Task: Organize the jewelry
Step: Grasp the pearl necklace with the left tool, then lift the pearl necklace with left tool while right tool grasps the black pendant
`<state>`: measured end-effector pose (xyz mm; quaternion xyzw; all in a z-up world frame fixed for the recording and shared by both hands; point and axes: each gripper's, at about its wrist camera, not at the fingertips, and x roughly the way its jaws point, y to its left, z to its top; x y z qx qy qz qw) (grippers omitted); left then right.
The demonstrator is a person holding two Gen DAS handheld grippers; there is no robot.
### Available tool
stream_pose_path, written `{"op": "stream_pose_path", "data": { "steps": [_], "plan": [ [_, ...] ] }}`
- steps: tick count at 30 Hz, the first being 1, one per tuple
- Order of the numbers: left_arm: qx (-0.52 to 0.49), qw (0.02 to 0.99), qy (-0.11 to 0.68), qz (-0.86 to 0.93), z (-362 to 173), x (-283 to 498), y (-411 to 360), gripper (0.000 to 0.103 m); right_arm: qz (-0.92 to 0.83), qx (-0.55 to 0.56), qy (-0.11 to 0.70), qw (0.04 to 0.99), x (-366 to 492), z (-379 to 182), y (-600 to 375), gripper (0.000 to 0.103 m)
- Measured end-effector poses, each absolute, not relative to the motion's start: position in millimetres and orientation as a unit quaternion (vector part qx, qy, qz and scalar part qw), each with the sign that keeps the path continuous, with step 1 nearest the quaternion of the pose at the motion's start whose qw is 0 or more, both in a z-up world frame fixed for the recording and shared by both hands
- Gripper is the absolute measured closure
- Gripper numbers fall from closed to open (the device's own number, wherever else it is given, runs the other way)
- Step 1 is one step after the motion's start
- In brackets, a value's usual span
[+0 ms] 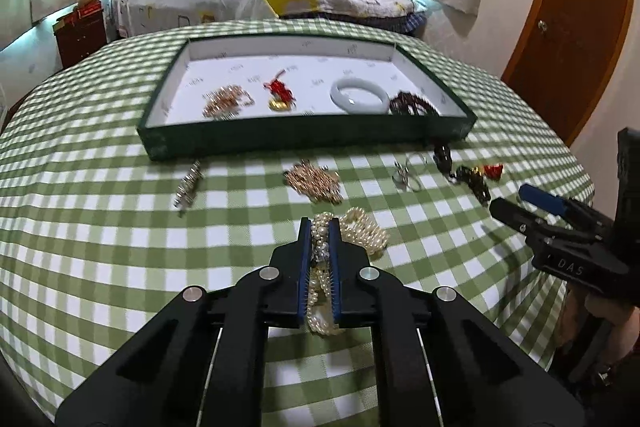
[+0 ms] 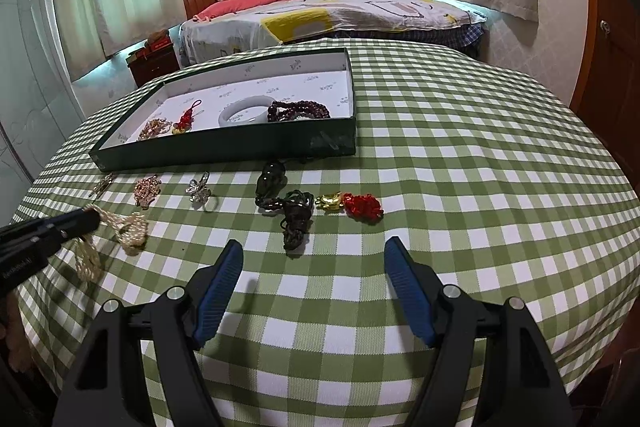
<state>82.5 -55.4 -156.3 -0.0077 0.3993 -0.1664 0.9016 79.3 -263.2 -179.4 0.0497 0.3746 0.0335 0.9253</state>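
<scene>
The pearl necklace (image 1: 352, 231) is lying on the near part of the checked tablecloth (image 1: 120, 247), with the left gripper (image 1: 320, 227) pinching its strands between its fingers. The right gripper (image 2: 314, 247) is hovering with fingers spread near the dark beads (image 2: 294, 213). Farther off, the green tray (image 1: 280, 137) is holding a white bangle (image 1: 359, 95) and what seems a gold chain (image 1: 226, 101).

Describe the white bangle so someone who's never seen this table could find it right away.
Find the dark green tray on the checked tablecloth. The white bangle lies inside, between a red tassel charm and dark red beads. It's the only smooth, solid ring there.
</scene>
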Motion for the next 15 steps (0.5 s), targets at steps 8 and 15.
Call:
{"op": "stream_pose_path", "data": {
  "steps": [8,15],
  "plan": [
    [-0.014,0.911,0.382,-0.154,-146,85,-45,0.094,0.032,0.051,0.369,0.927,86,-175,-263,0.032],
    [-0.010,0.916,0.372,-0.150,-140,85,-40,0.094,0.047,0.036,0.371,0.927,91,-173,-252,0.041]
  ]
}}
